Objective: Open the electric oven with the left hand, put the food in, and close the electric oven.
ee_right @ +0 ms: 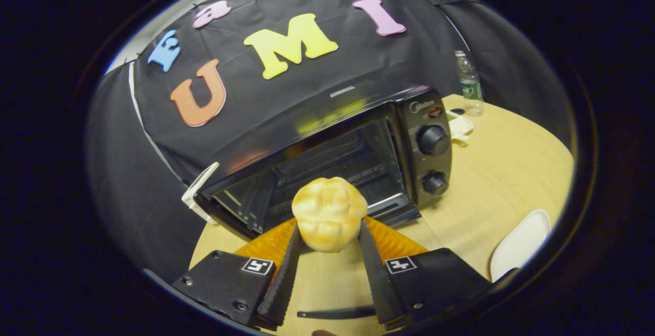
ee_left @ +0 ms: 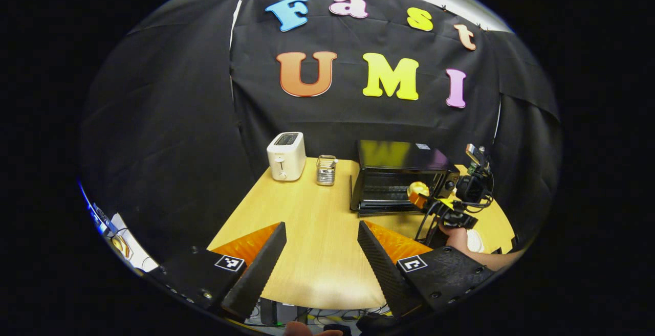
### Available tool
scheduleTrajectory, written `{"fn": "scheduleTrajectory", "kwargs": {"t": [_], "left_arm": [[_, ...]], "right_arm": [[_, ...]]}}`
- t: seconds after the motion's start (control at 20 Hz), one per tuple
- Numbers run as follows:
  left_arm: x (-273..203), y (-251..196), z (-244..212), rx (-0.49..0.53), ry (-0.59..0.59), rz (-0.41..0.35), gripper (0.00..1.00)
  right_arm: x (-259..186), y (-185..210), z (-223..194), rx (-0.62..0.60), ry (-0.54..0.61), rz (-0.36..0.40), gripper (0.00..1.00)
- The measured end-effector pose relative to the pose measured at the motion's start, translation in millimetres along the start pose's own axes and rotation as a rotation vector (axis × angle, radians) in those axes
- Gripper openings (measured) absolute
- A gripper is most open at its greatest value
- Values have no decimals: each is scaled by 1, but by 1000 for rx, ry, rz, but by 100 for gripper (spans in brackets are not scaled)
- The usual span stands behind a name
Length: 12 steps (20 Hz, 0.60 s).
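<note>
In the right gripper view, the right gripper (ee_right: 327, 233) is seen at six o'clock, its two fingers clamped on a golden bread roll (ee_right: 329, 213) that is pinched from both sides. Just beyond the roll, toward twelve o'clock, the electric oven (ee_right: 327, 162) is found with its door (ee_right: 394, 213) dropped down and its dark cavity and wire rack exposed. The control knobs (ee_right: 433, 140) are set at the oven's three o'clock side. Farther off, at two o'clock, a water bottle (ee_right: 468, 83) is stood on the wooden table (ee_right: 511, 172), and a white plate (ee_right: 519, 244) is glimpsed at four o'clock.

In the left gripper view, the left gripper (ee_left: 320, 254) is held low at six o'clock with its fingers spread apart and nothing between them, well back from the oven. Farther along, a white toaster (ee_left: 286, 156) lies at eleven o'clock and a small glass jar (ee_left: 326, 170) just beside it at twelve o'clock.

The step in hand is judged to be the loading of the food. It would be done well if the roll were carried level over the lowered door, kept clear of the upper frame, and set on the rack before the grip is loosened. The squeeze should be kept light, since the roll looks soft and could be crushed. The left gripper is best kept ready for the door's edge afterward.
</note>
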State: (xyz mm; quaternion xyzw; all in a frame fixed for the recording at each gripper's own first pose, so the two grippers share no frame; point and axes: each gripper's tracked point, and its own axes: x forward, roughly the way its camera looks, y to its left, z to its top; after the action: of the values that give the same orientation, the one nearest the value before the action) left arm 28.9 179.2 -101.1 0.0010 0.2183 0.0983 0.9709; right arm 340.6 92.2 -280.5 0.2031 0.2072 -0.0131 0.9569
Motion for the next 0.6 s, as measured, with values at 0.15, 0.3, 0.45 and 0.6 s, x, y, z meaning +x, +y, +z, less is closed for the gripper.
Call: {"fn": "scheduleTrajectory", "kwargs": {"t": [0.15, 0.3, 0.45, 0.6], "left_arm": [[-3, 26, -9, 13, 24, 42, 93], [-5, 42, -12, 9, 38, 71, 93], [-9, 51, -17, 14, 50, 81, 93], [-8, 55, -14, 22, 41, 81, 94]], "right_arm": [[35, 3, 4, -10, -43, -36, 65], [61, 2, 1, -35, -58, -73, 65], [74, 4, -2, -63, -71, -83, 68], [78, 6, 0, -79, -81, -85, 72]]}}
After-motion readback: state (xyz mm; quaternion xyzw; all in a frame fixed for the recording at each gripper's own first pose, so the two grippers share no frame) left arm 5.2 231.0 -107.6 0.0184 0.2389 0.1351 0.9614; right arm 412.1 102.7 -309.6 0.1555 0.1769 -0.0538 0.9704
